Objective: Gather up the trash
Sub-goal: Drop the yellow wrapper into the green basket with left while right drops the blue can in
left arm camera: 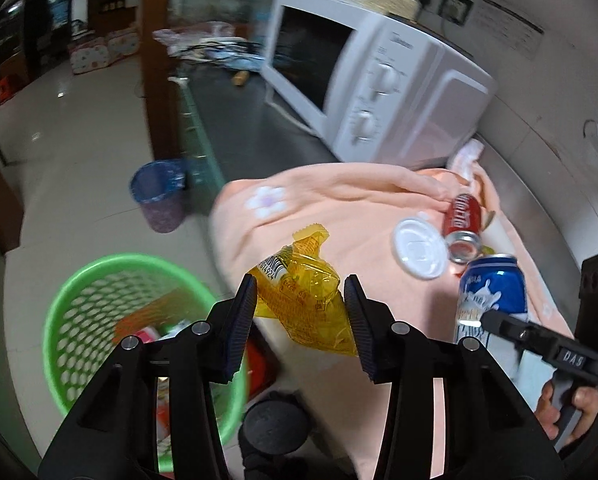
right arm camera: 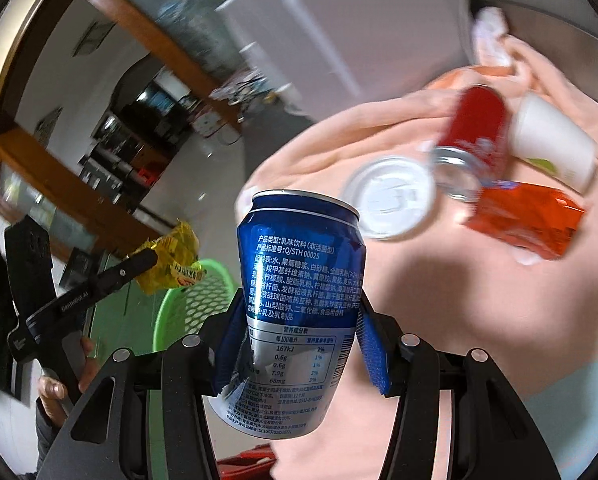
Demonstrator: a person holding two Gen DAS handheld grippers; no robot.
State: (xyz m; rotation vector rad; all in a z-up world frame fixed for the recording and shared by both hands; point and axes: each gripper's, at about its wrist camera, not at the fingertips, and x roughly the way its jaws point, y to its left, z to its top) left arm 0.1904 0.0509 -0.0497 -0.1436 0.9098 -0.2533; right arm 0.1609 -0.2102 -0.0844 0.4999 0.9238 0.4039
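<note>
The left gripper (left arm camera: 301, 312) pinches a yellow wrapper (left arm camera: 305, 300), the right gripper (right arm camera: 299, 340) squeezes a blue can (right arm camera: 299, 312), and I think both go into the green basket (left arm camera: 71, 312) next.

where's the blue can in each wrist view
Left wrist view: the blue can stands at right, lower middle, nipped by the right claw reaching in from the edge.
Right wrist view: the can fills the centre, clamped between that claw's fingers.
Shared landmark: the white lid lying beside the red can's mouth.
</note>
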